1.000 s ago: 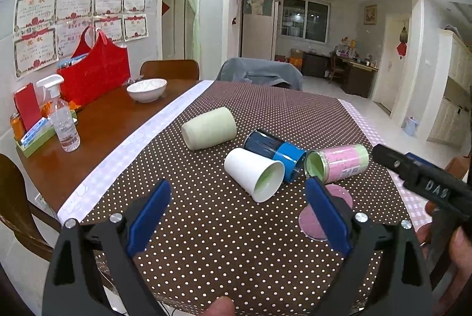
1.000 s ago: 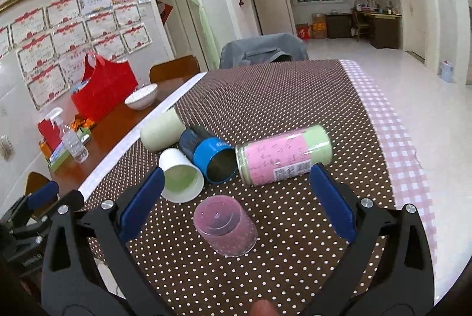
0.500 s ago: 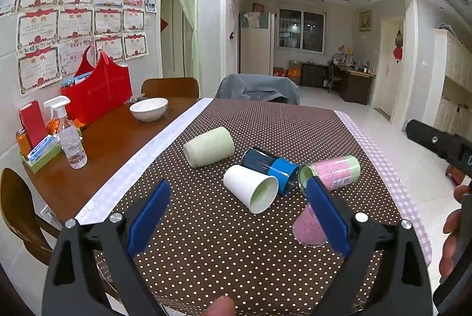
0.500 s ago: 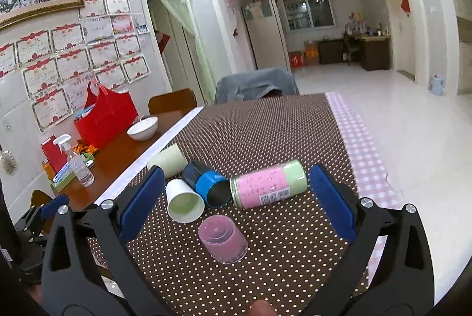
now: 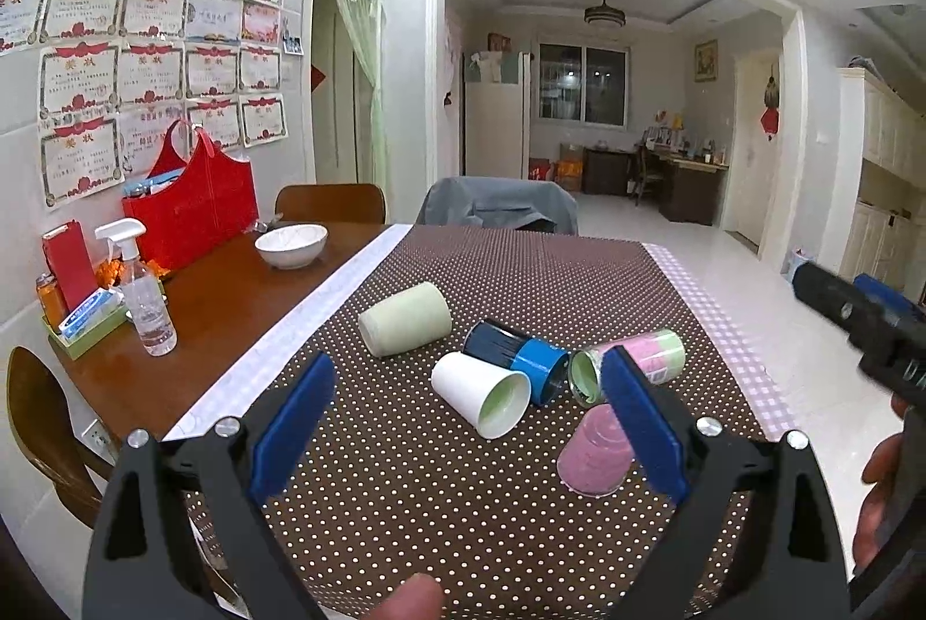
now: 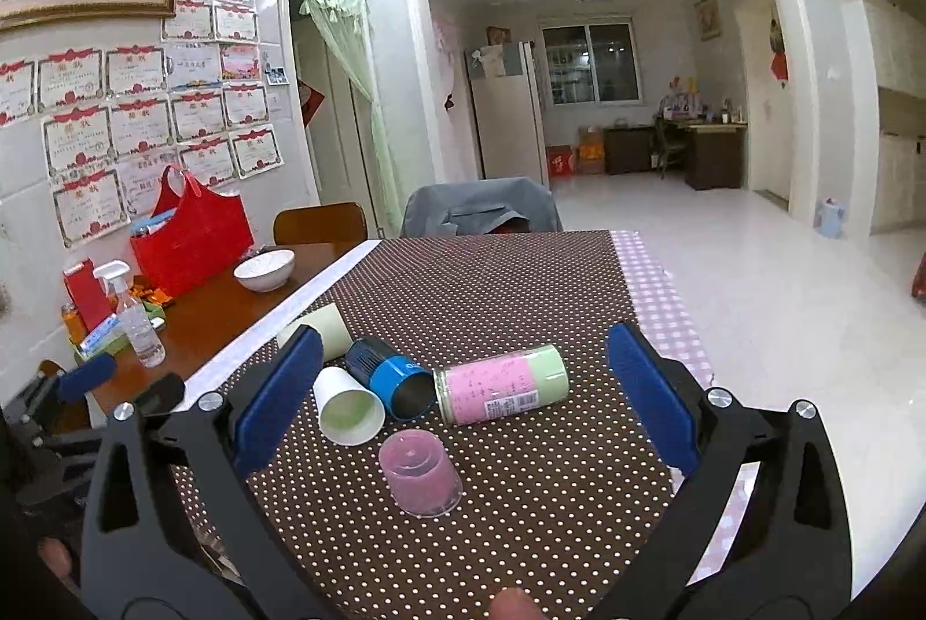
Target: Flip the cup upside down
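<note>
Pulling both tools back and up over the last second, I now hold the right tool (image 6: pixel 463 417) and left tool (image 5: pixel 463 423) wide open, empty. The pink cup (image 6: pixel 421 472) stands mouth-down on the tabletop (image 6: pixel 521 284), so the flip looks done.

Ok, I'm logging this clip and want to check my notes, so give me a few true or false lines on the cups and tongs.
1. The pink cup stands upside down on the dotted cloth. True.
2. The white cup stands upright. False: it lies on its side, its green inside showing.
3. The right tongs are shut on the pink cup. False: they are open and hold nothing.
4. The blue cup lies between the white cup and the pink-green can. True.
5. The left tongs are open. True.
6. The bowl sits on the dotted cloth. False: it sits on bare wood.
</note>
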A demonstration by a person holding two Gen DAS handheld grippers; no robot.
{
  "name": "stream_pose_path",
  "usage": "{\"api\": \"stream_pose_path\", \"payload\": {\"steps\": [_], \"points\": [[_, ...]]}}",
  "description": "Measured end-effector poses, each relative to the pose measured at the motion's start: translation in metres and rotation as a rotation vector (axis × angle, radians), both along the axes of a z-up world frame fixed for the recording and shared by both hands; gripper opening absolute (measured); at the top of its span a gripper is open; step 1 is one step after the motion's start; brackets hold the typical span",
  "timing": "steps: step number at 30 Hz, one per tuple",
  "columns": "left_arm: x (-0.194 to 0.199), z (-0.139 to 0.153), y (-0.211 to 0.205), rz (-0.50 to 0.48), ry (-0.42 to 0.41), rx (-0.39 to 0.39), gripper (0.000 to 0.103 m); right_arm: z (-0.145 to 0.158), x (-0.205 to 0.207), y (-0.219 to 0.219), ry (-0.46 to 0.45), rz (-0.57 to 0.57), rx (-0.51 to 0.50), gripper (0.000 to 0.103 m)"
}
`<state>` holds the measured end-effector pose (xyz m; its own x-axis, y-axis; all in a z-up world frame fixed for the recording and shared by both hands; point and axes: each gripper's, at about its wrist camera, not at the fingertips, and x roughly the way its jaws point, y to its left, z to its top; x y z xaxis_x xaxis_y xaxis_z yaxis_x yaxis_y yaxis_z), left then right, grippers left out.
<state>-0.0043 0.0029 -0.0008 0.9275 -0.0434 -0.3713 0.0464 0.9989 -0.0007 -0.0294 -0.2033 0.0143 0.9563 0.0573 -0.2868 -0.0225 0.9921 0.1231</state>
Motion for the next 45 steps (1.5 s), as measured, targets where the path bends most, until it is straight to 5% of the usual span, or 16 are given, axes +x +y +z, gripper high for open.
{"api": "stream_pose_path", "payload": {"steps": [45], "points": [[-0.021,0.017,-0.002,0.027,-0.066,0.021,0.092,-0.008,-0.009,0.023,0.002,-0.012,-0.067,0.097]]}}
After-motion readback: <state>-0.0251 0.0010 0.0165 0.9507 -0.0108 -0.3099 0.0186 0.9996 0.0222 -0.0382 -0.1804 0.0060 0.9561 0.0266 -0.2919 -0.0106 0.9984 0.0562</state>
